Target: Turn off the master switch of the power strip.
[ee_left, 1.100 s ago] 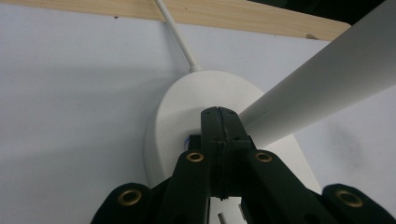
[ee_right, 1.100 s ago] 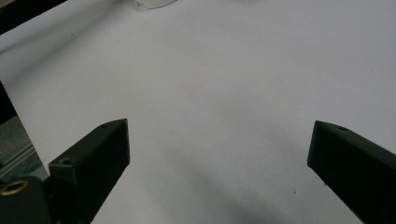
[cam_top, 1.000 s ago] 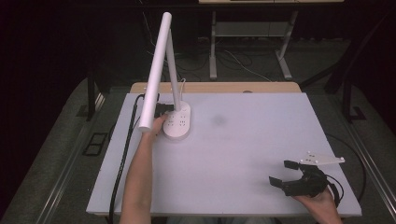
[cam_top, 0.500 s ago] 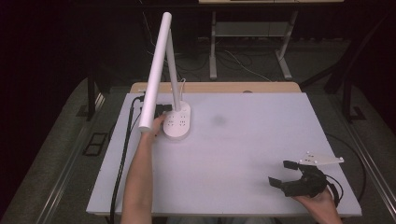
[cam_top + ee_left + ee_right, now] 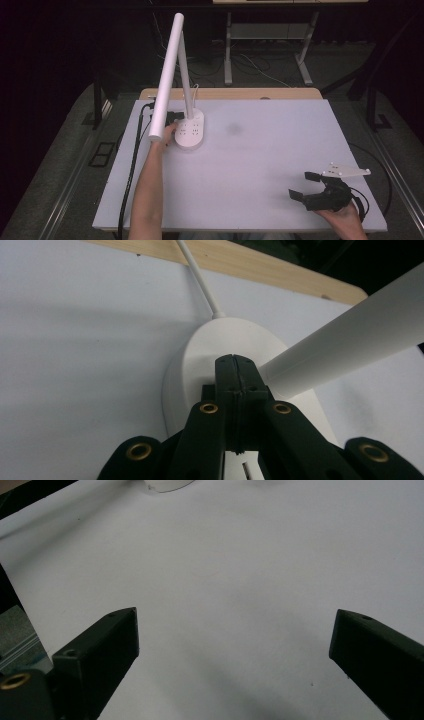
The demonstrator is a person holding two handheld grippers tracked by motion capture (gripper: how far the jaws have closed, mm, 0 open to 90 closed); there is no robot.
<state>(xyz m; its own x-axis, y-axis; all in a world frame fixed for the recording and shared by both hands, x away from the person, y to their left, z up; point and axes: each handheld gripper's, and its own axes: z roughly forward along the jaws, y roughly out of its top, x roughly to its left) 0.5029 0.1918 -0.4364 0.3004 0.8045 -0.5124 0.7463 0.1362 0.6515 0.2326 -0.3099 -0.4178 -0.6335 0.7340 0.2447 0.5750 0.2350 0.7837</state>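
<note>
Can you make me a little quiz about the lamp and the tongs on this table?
1. True or false: the left tongs are wide open.
2. Which tongs rest over bare table, far from the lamp base? A) left B) right
3. Fill in: the left tongs' tips sit against the top of the lamp's ____.

Key: 1 false, their jaws are shut together. 2 B, and they are open. 3 base, beside the white lamp stem.
</note>
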